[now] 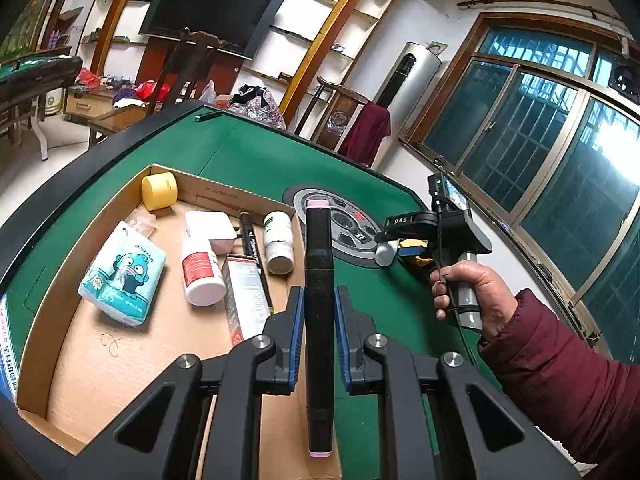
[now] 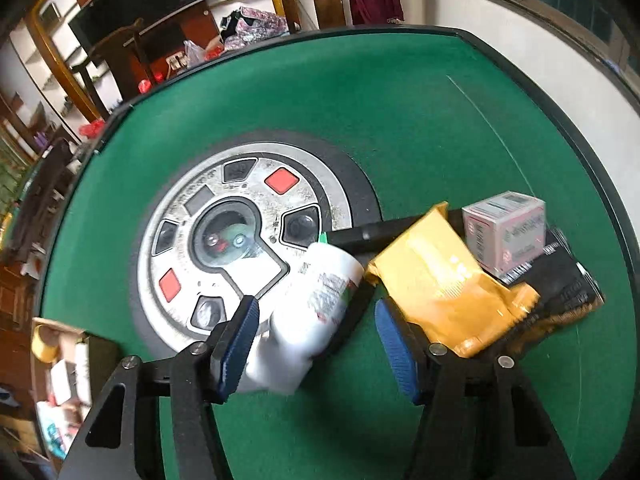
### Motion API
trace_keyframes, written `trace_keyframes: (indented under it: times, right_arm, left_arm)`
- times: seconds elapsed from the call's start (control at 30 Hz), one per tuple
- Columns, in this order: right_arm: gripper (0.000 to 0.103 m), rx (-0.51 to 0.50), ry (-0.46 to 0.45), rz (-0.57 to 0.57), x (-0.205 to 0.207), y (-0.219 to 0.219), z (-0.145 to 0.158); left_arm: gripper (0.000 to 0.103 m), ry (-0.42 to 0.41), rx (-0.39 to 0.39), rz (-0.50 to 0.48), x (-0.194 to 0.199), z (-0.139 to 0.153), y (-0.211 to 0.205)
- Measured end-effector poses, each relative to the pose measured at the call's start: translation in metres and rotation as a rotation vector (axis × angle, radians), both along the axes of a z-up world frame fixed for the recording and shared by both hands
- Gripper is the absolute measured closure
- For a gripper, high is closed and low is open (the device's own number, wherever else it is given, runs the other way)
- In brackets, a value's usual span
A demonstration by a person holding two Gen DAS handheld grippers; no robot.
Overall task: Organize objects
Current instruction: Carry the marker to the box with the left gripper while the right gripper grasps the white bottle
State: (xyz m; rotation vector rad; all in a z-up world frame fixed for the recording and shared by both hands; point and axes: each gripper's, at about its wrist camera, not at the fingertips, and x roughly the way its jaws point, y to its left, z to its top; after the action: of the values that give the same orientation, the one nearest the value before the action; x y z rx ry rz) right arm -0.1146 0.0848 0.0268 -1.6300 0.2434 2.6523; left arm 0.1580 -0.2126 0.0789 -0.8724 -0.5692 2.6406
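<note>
My left gripper is shut on a black marker with pink ends, held above the right edge of the cardboard box. The box holds a tissue pack, a white bottle, a flat carton, another black marker, a second white bottle and a yellow jar. My right gripper is open around a white bottle lying on the green table; this gripper also shows in the left wrist view.
Beside the right gripper lie a yellow packet, a small white-pink box, a black packet and a black marker. The table's round metal centre panel lies to the left. Chairs stand behind the table.
</note>
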Motion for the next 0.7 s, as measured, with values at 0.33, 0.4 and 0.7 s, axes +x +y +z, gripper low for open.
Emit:
trace_keyframes:
  times: [0.33,0.4,0.7]
  right_arm:
    - [0.066,-0.113,0.026,0.059,0.023,0.008,0.003]
    - [0.066,-0.193,0.03,0.077,0.038,0.013,0.008]
    - [0.065,-0.409,0.085,0.316,0.106,-0.035,0.053]
  left_arm:
    - [0.088,-0.003,-0.028,0.037,0.006,0.003,-0.011]
    - [0.088,-0.001,-0.019,0.051,0.011,0.005,-0.018]
    - [0.088,-0.089,-0.157,0.172,0.018,0.008,-0.058]
